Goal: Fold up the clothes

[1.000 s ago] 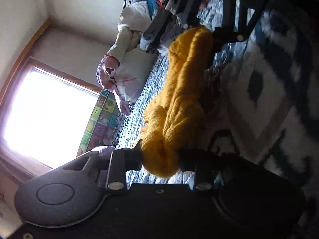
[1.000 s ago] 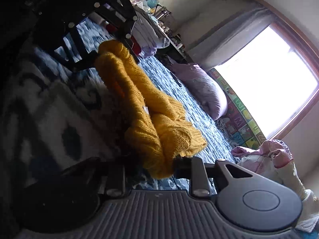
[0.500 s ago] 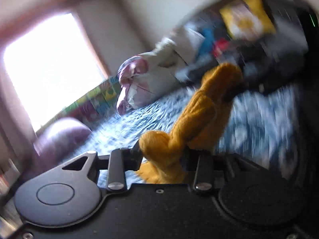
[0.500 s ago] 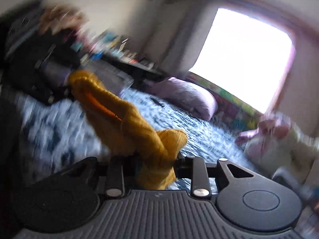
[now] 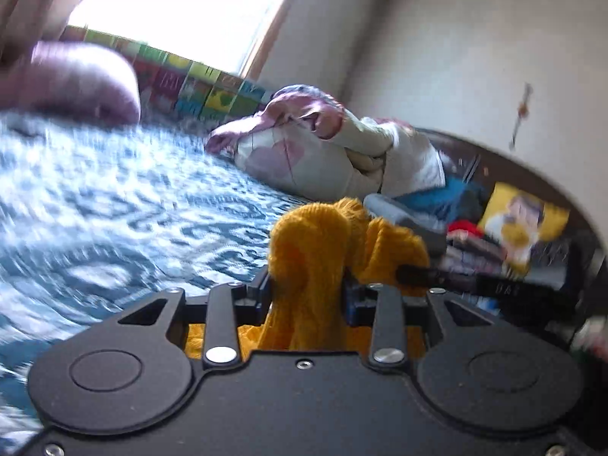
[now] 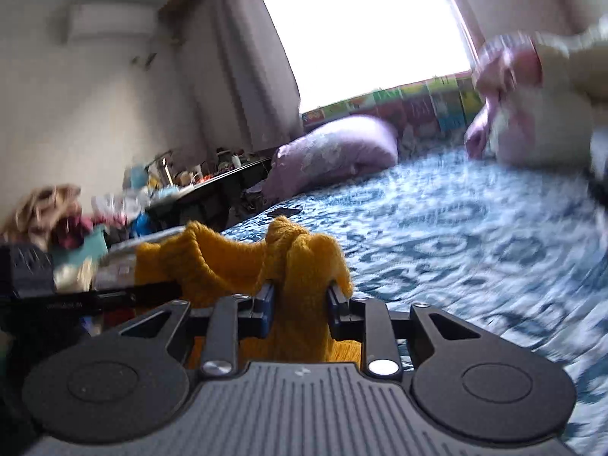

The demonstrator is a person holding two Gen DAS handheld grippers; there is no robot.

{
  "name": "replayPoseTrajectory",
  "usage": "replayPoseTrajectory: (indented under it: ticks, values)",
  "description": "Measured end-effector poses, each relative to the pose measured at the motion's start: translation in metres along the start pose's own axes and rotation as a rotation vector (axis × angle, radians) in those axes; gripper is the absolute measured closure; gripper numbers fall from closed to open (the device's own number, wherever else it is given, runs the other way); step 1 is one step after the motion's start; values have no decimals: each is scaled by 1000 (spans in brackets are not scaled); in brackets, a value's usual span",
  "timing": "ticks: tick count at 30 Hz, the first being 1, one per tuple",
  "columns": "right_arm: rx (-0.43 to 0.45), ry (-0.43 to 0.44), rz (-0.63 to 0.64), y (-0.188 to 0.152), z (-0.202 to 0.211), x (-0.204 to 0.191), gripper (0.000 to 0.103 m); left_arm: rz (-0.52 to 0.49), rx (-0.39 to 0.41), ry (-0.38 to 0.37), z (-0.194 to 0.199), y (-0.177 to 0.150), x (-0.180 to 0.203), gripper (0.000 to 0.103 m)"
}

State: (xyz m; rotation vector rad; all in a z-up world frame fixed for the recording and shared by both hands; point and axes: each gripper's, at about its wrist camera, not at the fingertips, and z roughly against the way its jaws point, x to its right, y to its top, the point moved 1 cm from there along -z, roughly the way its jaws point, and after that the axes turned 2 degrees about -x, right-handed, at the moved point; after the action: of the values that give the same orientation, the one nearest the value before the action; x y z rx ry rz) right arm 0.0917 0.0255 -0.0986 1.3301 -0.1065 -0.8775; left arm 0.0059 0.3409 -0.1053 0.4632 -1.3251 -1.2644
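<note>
A: Where is your left gripper?
B: You hold it roughly level above the bed, pointing toward the pillow at the far wall. Its fingers are clamped on a bunch of the yellow knit, which bulges up between them and hangs down under the body.
A: And the right gripper?
B: Also level, aimed across the bed at the window. Its fingers pinch another bunch of the knit; the cloth runs off to the left toward the other gripper, whose dark finger shows just beside it.
A: So the knit is off the bed?
B: It is gathered and stretched between your two grippers; whether any hanging part touches the bedspread cannot be told, as the gripper bodies hide it.
</note>
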Motion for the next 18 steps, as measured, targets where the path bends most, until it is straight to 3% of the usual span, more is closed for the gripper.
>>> replayPoseTrajectory:
  ticks: [7,18]
  values:
    - [-97,71,-234,-10,-54,54,75,195,-56,-36,-32,-9,-46,69]
    - [-139,98,-410,-38,-82,89,76,409,-147,-26,-64,-29,-89,69]
